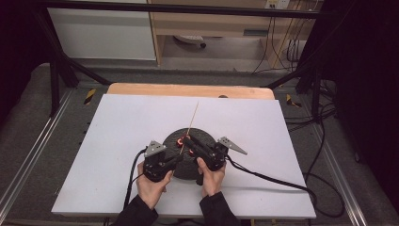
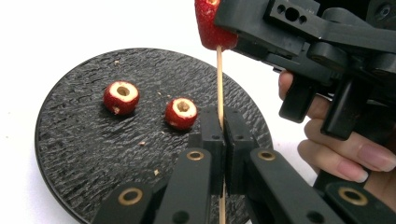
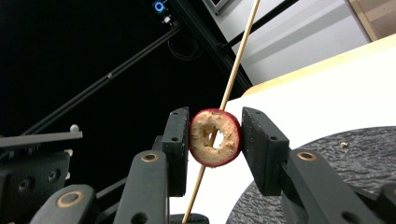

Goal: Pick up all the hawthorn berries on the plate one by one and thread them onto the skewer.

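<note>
Grippers first: your left gripper (image 2: pixel 223 135) has its jaws pinched tight on the bamboo skewer (image 2: pixel 219 79) low down on the shaft, and your right gripper (image 3: pixel 215 140) is clamped on a cored red fruit (image 3: pixel 215 137), looks like a hawthorn, with the stick already running through its hole. So you're mid-threading, and the trick, I'd say, is to keep the skewer dead in line with that bored hole and slide the fruit down the shaft instead of pushing sideways, since a stick that thin will probably bow or snap if you lever it. Squeeze the fruit only as hard as you need; the flesh looks soft and crumbly, so too much pressure could split the ring. Biggest to smallest now: the white tabletop (image 1: pixel 117 136) is smooth and matte, and the round black plate (image 2: pixel 84 154) sitting on it has a rough, slate-like ripple with a few crumbs scattered about. In the high view both grippers hang right over that plate, near your edge of the table. The skewer's long, pale and straight. Two more cored fruits (image 2: pixel 121 97) (image 2: pixel 181 113) wait on the plate, small, glossy red skins, pale cut tops, neat round holes through the middle.
</note>
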Action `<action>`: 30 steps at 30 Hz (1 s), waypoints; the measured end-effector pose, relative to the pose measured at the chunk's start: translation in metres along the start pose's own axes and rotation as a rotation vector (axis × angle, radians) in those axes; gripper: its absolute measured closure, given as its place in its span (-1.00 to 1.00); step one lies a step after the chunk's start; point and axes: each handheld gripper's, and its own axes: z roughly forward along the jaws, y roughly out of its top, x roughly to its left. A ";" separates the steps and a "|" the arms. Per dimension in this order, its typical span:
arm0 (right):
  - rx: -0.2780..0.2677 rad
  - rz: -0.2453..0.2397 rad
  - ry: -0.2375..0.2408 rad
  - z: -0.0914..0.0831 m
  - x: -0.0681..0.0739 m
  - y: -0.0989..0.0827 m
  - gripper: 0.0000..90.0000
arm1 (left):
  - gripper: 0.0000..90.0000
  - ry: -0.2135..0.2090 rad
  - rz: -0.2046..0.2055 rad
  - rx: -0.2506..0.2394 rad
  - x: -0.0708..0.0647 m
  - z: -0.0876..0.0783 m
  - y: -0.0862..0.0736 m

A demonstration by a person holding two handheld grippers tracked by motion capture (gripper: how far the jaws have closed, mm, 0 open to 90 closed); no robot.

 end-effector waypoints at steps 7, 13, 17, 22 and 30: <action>0.028 -0.001 -0.003 0.000 0.000 -0.001 0.39 | 0.96 -0.008 0.026 0.009 0.004 -0.001 -0.003; 0.109 -0.077 -0.020 -0.005 0.003 0.006 -0.10 | 0.96 -0.005 0.067 0.025 0.017 -0.013 -0.010; 0.190 -0.141 -0.060 -0.008 0.003 0.015 -0.35 | 0.96 0.007 0.107 0.054 0.028 -0.024 -0.017; 0.308 -0.213 -0.123 -0.010 -0.001 0.026 -0.48 | 0.96 0.029 0.145 0.095 0.042 -0.039 -0.028; 0.596 -0.369 -0.201 0.002 -0.005 0.041 -0.54 | 0.96 0.045 0.176 0.150 0.059 -0.054 -0.046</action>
